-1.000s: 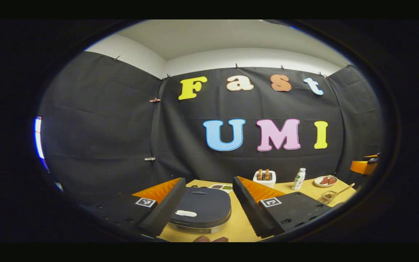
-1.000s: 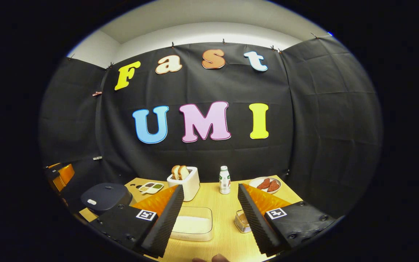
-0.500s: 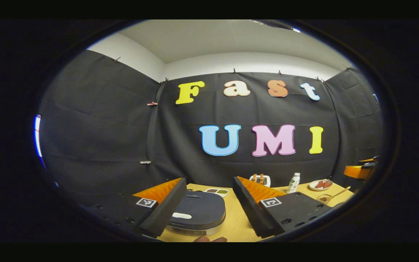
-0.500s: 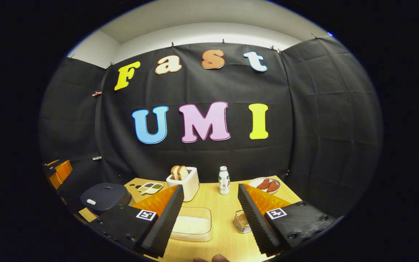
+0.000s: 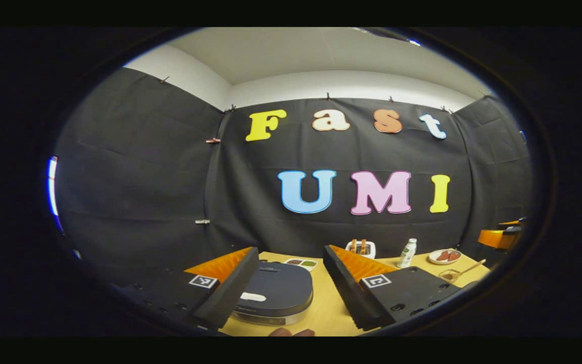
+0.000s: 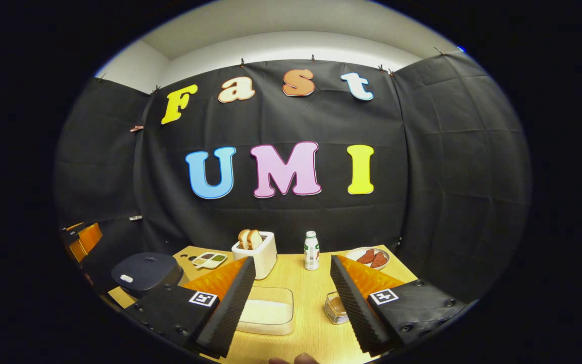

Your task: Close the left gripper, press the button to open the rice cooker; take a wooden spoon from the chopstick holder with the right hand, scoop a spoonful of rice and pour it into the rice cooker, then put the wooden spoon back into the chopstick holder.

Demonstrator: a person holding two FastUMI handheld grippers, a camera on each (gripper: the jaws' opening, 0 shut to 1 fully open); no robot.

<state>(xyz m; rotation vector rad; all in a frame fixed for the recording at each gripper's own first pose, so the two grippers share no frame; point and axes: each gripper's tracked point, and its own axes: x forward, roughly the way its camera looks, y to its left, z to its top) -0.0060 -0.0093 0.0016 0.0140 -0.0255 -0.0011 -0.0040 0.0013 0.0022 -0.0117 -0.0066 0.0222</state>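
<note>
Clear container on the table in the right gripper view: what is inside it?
The clear container holds a shallow white layer, apparently rice. Its left end is covered by the right tongs' finger, so that part cannot be seen.

Black cloth walls [image 6: 447, 167] at 9, 12, 3 o'clock; white ceiling [image 6: 291, 23] above; wooden table [image 6: 311, 323] at 6.

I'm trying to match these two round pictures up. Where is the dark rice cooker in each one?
Left gripper view: the rice cooker sits low and centre, close up.
Right gripper view: the rice cooker sits low at the far left, on the table's corner.
Shared landmark: the white toaster at the back of the table.
</note>
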